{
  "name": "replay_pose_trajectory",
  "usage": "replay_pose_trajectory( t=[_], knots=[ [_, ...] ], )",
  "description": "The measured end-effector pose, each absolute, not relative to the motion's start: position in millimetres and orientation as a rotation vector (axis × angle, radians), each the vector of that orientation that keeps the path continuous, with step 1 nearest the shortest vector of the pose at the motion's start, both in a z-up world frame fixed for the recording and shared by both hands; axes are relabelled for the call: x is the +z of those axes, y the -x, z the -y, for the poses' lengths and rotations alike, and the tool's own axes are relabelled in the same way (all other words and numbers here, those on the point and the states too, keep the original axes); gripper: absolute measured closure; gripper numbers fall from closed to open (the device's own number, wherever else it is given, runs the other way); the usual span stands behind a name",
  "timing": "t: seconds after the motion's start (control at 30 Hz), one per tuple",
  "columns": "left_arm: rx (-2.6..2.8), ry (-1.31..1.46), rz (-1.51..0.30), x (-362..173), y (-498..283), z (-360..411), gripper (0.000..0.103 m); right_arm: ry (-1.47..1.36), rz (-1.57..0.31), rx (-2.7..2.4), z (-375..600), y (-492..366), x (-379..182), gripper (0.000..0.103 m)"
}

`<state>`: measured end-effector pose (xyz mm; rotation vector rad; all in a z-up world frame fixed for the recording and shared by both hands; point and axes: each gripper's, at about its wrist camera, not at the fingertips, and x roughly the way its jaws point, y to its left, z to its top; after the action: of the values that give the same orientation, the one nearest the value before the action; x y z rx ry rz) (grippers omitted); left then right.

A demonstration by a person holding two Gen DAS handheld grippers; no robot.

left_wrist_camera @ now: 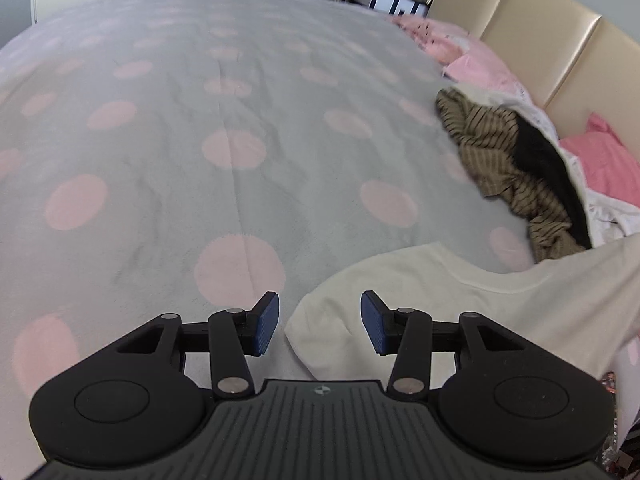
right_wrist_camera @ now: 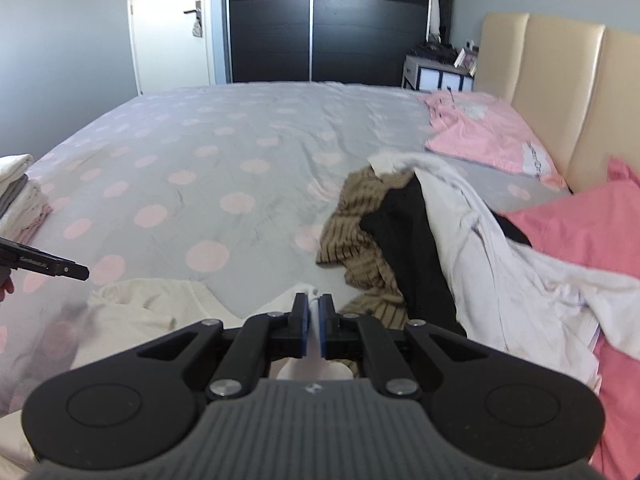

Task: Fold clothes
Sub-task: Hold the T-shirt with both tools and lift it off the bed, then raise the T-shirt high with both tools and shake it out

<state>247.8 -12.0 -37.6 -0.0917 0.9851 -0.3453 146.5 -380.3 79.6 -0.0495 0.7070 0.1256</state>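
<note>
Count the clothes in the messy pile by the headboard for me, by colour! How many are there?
Seen from the right wrist view, in the messy pile:
Brown striped garment: 1
Black garment: 1
White garment: 1
Total: 3
More may be hidden underneath.

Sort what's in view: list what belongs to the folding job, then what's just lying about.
Job: cream cotton shirt, right gripper shut on it, open left gripper, heap of unfolded clothes, folded stack.
Lying about: pink pillow, black wardrobe, nightstand.
</note>
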Motion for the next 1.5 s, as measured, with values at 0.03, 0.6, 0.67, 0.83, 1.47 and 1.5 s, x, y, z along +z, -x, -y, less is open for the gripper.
replay_pose_trajectory(
  t=[0.03, 0.6, 0.67, 0.83, 1.47, 1.5],
  knots=[
    [-0.343, 0.089, -1.000, -45.9, -254.6, 13.9, 0.060, 0.049, -0.722, 0.121, 383.7, -150.0, 73.7, 0.097],
    [-0.332, 0.085, -0.930, -56.1, -236.8, 22.1, 0.099, 0.046, -0.831, 0.069, 402.4, -170.9, 46.8, 0.097],
    [-0.308, 0.073, -0.886, -37.0, -231.3, 15.6, 0.100, 0.048, -0.818, 0.062, 400.3, -165.8, 52.6, 0.097],
    [-0.225, 0.051, -0.732, 26.7, -207.0, -13.7, 0.100, 0.113, -0.739, 0.050, 385.9, -151.6, 73.1, 0.097],
    [-0.162, 0.127, -0.010, 303.5, -16.0, -115.9, 0.100, 0.304, 0.123, 0.001, 304.2, 8.2, 303.5, 0.097],
    [-0.167, 0.131, 0.027, 313.3, -4.3, -117.3, 0.100, 0.303, 0.161, -0.007, 303.0, 17.9, 318.0, 0.097]
  ],
)
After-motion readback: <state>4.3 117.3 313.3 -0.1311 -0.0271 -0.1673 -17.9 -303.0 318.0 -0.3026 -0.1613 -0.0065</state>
